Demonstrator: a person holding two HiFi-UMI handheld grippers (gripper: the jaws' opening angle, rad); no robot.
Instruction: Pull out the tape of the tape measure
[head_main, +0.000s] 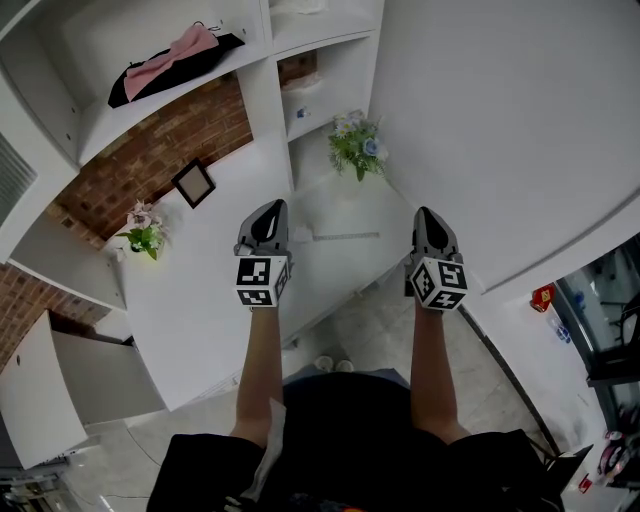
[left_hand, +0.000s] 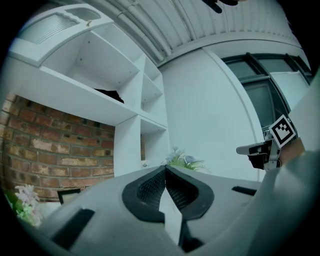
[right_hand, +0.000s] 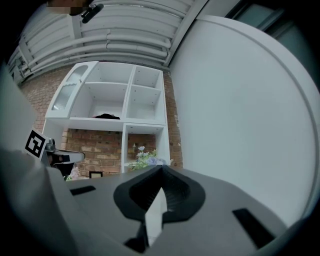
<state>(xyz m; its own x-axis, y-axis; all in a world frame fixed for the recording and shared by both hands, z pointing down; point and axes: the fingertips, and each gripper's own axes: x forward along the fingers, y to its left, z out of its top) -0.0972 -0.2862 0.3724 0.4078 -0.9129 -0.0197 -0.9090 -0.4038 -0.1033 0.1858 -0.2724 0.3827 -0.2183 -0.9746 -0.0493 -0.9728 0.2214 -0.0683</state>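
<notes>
Both claws are shut tight and hold nothing: left claw (head_main: 270, 210), right claw (head_main: 428, 215). Judged from the head view, the tape measure (head_main: 338, 236) lies on the white table (head_main: 200, 300) between them, its long axis running 9 to 3 o'clock. Its case end sits just at the left claw's 3 o'clock, so that claw is nearer.

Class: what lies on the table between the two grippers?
A thin pale strip, possibly the tape, between the left gripper and right gripper; only the head view shows it.
</notes>
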